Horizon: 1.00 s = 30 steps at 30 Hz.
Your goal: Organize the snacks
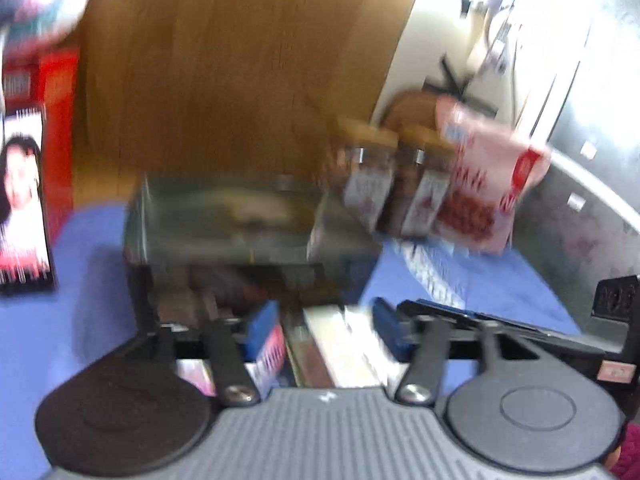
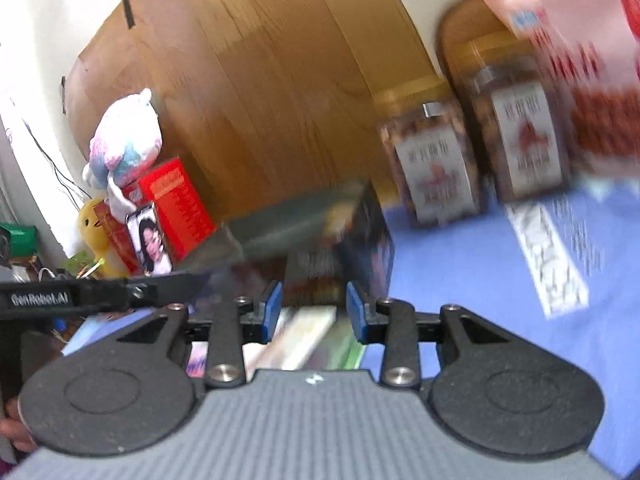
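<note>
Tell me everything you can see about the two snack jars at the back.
The two jars are clear plastic with tan lids and white labels bearing red print, filled with brownish snacks. They stand upright side by side on the blue cloth, before the wooden board. A pink snack bag is at their right, overlapping the right jar in view. Blur hides the label text.
</note>
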{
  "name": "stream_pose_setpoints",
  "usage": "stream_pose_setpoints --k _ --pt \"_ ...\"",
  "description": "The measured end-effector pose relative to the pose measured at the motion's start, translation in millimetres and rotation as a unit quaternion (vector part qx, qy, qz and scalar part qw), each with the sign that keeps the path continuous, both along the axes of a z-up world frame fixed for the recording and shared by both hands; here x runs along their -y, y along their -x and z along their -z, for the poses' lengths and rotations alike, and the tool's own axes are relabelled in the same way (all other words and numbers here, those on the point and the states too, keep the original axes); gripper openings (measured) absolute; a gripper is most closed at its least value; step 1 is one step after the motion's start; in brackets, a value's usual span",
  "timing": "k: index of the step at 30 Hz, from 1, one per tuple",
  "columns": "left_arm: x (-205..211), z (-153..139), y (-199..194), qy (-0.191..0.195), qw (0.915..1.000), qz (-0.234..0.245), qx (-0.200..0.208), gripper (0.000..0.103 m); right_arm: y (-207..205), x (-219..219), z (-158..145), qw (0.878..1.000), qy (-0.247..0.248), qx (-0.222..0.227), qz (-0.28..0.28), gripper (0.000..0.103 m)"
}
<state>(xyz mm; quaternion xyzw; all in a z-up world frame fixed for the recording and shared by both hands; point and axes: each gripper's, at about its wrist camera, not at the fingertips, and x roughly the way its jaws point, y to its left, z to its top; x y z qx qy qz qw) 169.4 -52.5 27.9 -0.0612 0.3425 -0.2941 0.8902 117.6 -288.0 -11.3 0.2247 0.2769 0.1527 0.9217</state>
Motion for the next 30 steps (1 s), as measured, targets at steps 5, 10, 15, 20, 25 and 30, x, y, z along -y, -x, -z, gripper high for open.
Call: stream_pose_setpoints --k 5,10,15,20,25,30 --pt "7.7 28.4 4.5 0.035 0.9969 0.019 -0.068 0.048 14.7 -7.2 6.1 0.998 -0.050 -0.033 -0.010 0.023" --pt "1.3 4.2 47.0 0.031 0.9994 0.013 -0.011 0.047 37.4 -23.9 -16.9 0.999 -0.045 -0.008 -0.022 0.021" --pt "-39.7 5.0 85.3 0.051 0.9987 -0.002 -0.011 0.049 66.7 -47.6 -16.5 0.996 -0.058 -0.010 -0.071 0.021" --pt "-83.7 15.3 112.8 0.055 0.9979 -0.032 -0.015 0.051 85.7 -87.6 -0.4 0.981 -0.069 -0.044 -0.177 0.022" --pt "-126.5 16.9 124.8 0.068 0.9938 -0.086 -0.022 0.051 103.9 -105.3 -18.2 0.982 0.012 0.015 -0.190 0.031" --pt "-145.1 21.4 133.6 0.072 0.9920 -0.100 -0.025 0.058 104.6 -83.2 -20.7 0.988 0.018 0.025 -0.152 0.035"
